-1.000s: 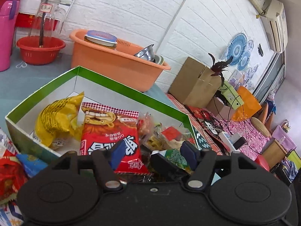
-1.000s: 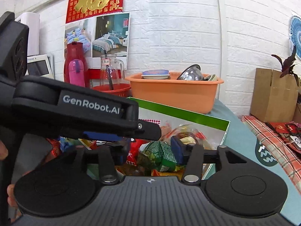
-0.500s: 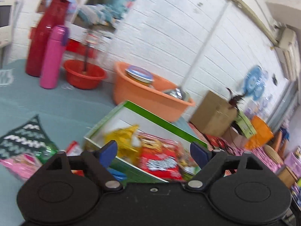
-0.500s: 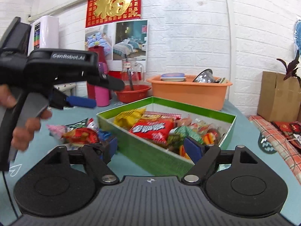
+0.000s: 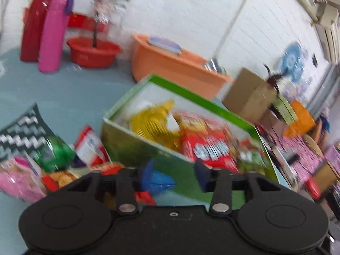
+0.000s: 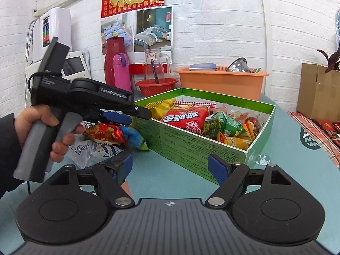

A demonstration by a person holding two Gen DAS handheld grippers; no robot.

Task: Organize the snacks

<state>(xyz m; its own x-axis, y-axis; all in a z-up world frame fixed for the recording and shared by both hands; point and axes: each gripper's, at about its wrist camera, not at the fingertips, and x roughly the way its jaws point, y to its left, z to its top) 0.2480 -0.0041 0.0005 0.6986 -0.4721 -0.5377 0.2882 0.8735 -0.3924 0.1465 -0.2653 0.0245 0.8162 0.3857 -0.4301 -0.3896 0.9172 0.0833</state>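
- The green snack box is sitting on the desk, already holding a red packet and a yellow packet; judged partly filled.
- Loose packets are lying at 9 o'clock of the box, outside it, presumably awaiting transfer.
- The left hand-held gripper is hanging level above those packets, fingers apart, gripping nothing.
- The right hand-held gripper is idling at the box's 6 o'clock, spread wide, unloaded.

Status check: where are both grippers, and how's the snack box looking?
Both open, empty: left gripper over loose packets, right gripper hanging back. Green box part filled. Nothing in the way.
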